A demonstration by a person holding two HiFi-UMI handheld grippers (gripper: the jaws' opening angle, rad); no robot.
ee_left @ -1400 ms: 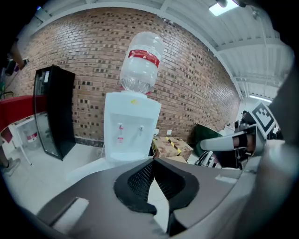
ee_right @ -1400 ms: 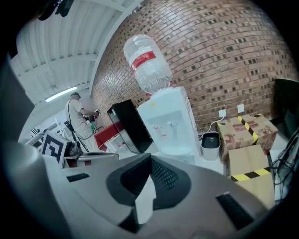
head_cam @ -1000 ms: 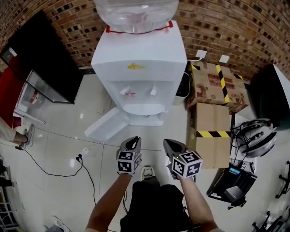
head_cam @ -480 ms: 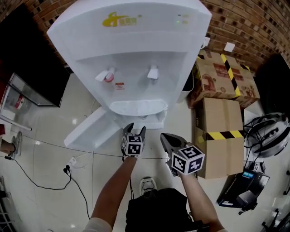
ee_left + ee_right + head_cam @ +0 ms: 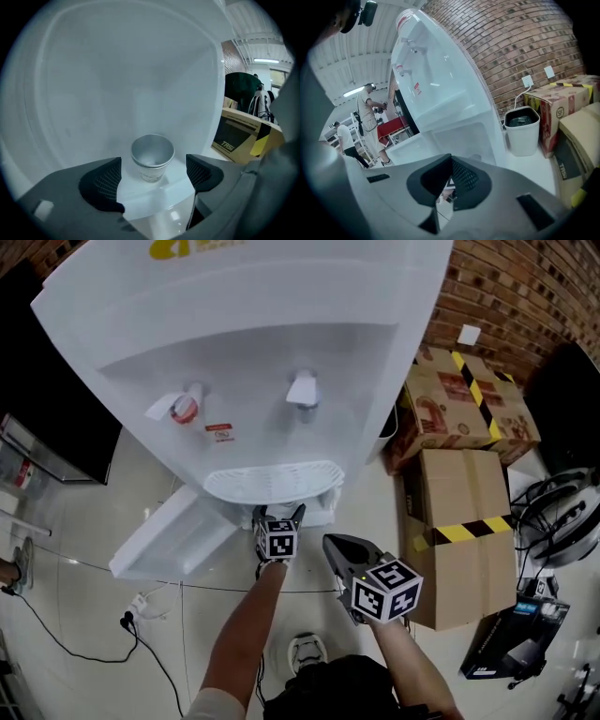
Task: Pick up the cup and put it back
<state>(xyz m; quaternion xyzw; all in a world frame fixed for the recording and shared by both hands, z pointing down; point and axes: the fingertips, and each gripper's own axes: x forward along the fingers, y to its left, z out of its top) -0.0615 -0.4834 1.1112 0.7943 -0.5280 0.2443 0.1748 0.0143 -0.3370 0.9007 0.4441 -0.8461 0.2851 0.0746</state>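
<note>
Your left tool's [image 5: 280, 513] jaws have just been opening; the cup [image 5: 152, 161] stands untouched between them. It looks light and thin-walled: squeeze mid-wall gently. Right tool's [image 5: 450, 180] jaws are together.

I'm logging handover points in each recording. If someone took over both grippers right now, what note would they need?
Left gripper: open, its jaws have just been opening; the cup stands upright between its tips, pads not touching it.
Right gripper: shut, empty, held beside the left.
The cup sits on a white shelf in the water dispenser, below the drip tray.
Done: the approach. Left: close on the cup, lift it, set it back.
</note>
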